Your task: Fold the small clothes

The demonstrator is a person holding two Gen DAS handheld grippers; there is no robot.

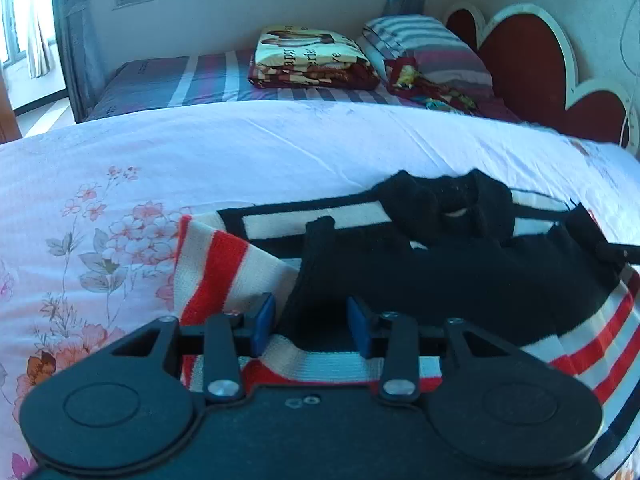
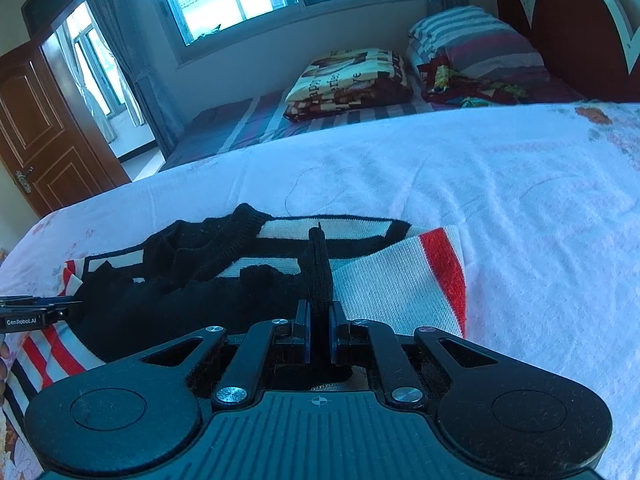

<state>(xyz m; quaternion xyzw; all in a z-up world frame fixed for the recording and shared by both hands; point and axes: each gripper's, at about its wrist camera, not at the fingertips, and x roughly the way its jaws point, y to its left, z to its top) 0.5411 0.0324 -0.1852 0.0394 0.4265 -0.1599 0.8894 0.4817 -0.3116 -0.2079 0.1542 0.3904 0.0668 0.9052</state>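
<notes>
Looking through the left wrist, my left hand-held gripper stands spread around the soft knit sweater's black edge on the bed. Right wrist: right hand-held gripper pinches a limp black fold; hems grip best.

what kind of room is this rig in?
A bedroom, most likely: a heart-shaped headboard, a striped pillow and a folded blanket lie beyond the floral bedsheet with the sweater.
</notes>
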